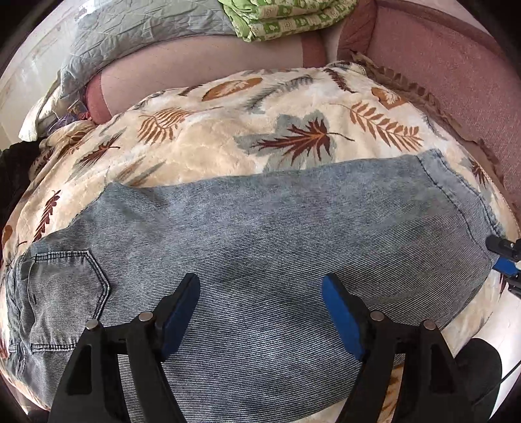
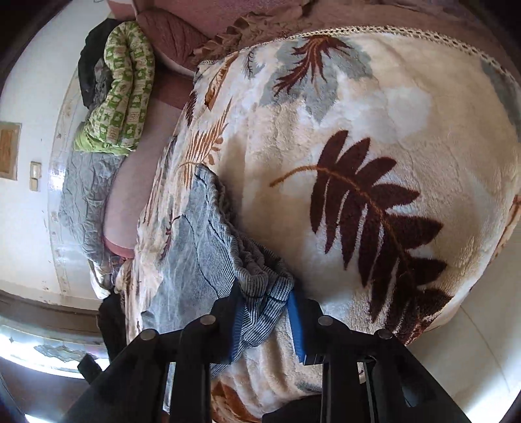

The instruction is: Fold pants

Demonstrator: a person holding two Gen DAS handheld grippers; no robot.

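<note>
**Hand-held gripper pair: right pinches the hem, left waits over the cloth**

Hand-held gripper states come first, since they explain the layout: your right hand-held gripper (image 2: 268,317) has its blue pads closed on a bunched corner of the pants (image 1: 260,234) at the leg-hem end, while your left hand-held gripper (image 1: 260,312) hangs with its jaws spread wide above the middle of the denim, holding nothing.

Going from the biggest thing down: the bed carries a cream leaf-print blanket (image 2: 374,136), which gives you a broad, soft surface to fold on. Across it the pants lie flat and lengthwise, the legs apparently stacked one on the other, so the first fold looks done. That judgement rests on the single-leg width you see in the left wrist view.

The waist end with its back pocket (image 1: 68,279) sits to the left in that view; the hem end sits to the right, where the tip of your right tool shows at the frame edge. Pinching the hem there makes sense if you mean to carry it over toward the waist.

Behind the blanket, a green patterned quilt (image 1: 286,19) and a grey crumpled cover (image 1: 130,35) lie well apart from the work.
</note>
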